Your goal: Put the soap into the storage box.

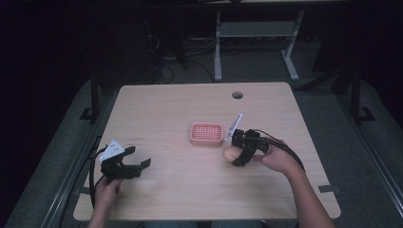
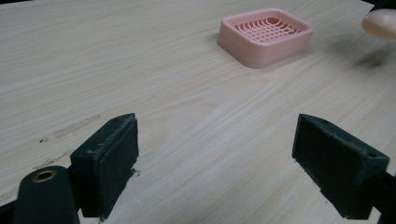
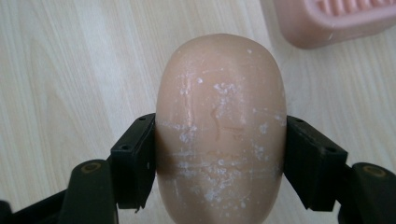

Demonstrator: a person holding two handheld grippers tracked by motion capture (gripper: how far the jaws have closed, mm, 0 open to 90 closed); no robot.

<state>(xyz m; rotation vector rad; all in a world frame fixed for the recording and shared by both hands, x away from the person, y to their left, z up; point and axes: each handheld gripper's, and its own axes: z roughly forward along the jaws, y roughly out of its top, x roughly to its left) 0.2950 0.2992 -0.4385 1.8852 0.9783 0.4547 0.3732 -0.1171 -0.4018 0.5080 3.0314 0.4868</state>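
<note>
Looks like a lab or office test room: light wooden table (image 1: 190, 190) on grey carpet, tangled black cables (image 1: 161, 71) and a white metal desk frame (image 1: 256, 33) behind.

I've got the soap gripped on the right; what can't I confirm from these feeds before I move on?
- Underside of the peach oval soap bar: hidden by its own body in the right gripper view, so contact with the table is unclear.
- Pink slotted soap dish: cut by the top edge there.
- Soap in the left gripper view: cut by the right edge.
- Right gripper fingers: too small in the high view.
</note>
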